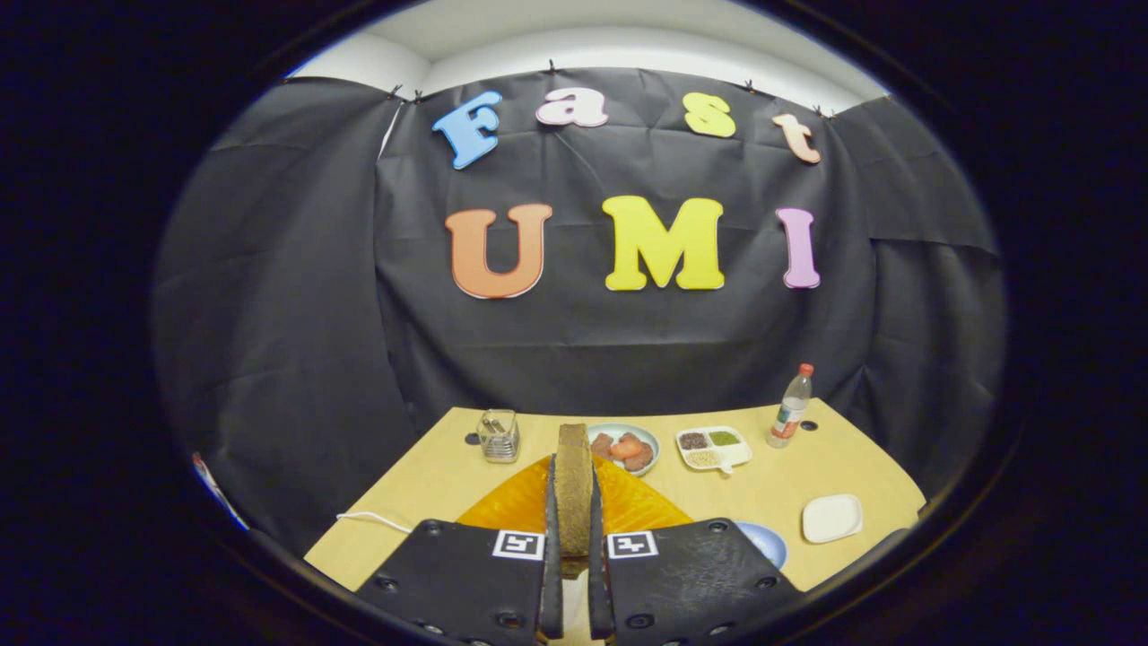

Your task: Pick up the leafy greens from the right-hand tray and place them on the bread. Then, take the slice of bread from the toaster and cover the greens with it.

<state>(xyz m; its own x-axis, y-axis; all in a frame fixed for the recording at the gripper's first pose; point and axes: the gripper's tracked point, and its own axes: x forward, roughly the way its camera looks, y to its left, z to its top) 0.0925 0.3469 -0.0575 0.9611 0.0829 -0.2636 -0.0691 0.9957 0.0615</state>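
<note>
Even booth light, strong fisheye bend

The table (789,489) is brightly lit from above with faint shadows; the far cloth wall stays dim, edges curve, and focus is fairly sharp.

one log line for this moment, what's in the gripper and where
gripper: shut on bread slice, held on edge | over: orange plate | beyond: bowl, divided tray, bottle | step: bread not yet laid down

The slice of bread (573,475) stands on edge, brown and coarse-grained, pinched between both fingers of the gripper (574,547). It hangs above the orange plate (502,507), its narrow crust edge facing the camera.
</note>
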